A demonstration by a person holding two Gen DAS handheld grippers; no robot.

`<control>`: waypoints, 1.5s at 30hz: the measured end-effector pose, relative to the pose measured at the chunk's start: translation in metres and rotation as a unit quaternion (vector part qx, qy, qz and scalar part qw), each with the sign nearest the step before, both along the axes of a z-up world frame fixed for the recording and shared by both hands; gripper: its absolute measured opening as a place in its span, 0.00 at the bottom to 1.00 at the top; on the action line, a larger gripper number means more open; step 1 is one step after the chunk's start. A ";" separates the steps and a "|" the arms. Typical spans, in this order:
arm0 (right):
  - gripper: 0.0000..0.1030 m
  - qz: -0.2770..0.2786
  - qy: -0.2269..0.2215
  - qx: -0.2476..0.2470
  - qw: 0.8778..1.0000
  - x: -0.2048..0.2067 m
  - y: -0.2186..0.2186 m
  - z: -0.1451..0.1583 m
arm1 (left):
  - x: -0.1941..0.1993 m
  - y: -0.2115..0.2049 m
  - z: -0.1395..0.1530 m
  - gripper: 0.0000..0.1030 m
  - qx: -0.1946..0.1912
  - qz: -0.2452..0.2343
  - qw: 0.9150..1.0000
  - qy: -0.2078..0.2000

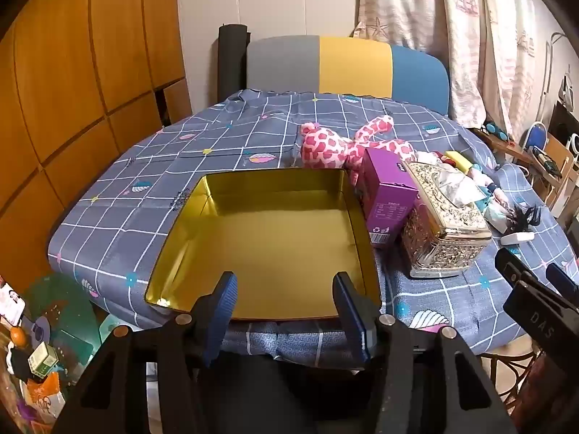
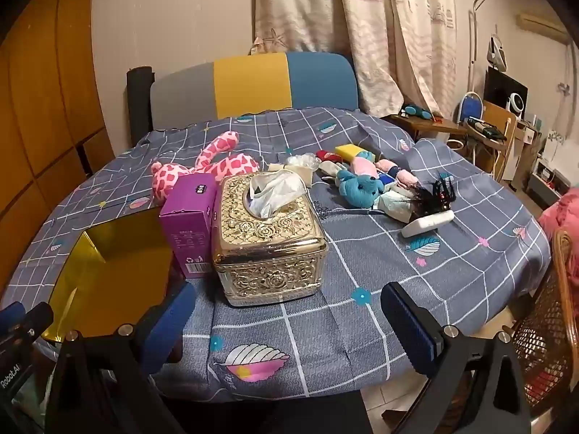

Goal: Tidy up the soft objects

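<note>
An open gold tin (image 1: pixel 271 231) lies with nothing in it on the near left of the checked tablecloth (image 2: pixel 380 253). My left gripper (image 1: pixel 286 311) hovers over the tin's (image 2: pixel 108 271) near rim, open, nothing between its blue pads. A pink spotted plush (image 1: pixel 336 144) (image 2: pixel 206 170) lies behind the tin. Further right sits a heap of soft things: a blue teddy (image 2: pixel 358 188), a yellow sponge (image 2: pixel 353 152), small cloth pieces and a dark-haired doll (image 2: pixel 434 195). My right gripper (image 2: pixel 289 325) stands wide open above the table's near edge, holding nothing.
A purple carton (image 2: pixel 188 217) and an ornate gold tissue box (image 2: pixel 267 242) stand between the tin and the heap. A white flat device (image 2: pixel 427 224) lies by the doll. A striped chair back (image 2: pixel 253 83) is behind the table and a wicker chair (image 2: pixel 550 325) at the right.
</note>
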State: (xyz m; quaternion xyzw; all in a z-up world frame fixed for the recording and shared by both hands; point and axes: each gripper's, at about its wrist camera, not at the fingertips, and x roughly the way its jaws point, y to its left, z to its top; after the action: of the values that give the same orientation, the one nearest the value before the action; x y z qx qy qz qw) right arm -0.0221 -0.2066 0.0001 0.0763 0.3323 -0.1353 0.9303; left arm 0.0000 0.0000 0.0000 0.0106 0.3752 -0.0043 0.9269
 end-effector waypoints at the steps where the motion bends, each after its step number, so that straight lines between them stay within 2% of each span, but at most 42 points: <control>1: 1.00 -0.001 0.002 0.003 1.000 0.000 0.000 0.000 | 0.000 0.000 0.000 0.54 -0.002 0.000 1.000 0.000; 9: 1.00 0.004 0.004 -0.003 1.000 0.000 0.003 -0.002 | -0.002 -0.003 -0.008 0.54 0.010 0.003 1.000 0.000; 13: 1.00 0.009 0.002 -0.011 1.000 0.000 0.007 -0.002 | 0.001 0.003 -0.010 0.54 -0.003 0.002 1.000 0.013; 45: 1.00 0.027 0.014 -0.014 0.999 0.003 0.011 -0.009 | 0.010 0.008 -0.018 0.54 0.003 0.014 0.999 0.036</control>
State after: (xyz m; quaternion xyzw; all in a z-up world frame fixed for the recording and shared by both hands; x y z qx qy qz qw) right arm -0.0190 -0.1957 -0.0089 0.0524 0.3453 -0.1162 0.9298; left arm 0.0096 0.0081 -0.0181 0.0079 0.4087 0.0098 0.9126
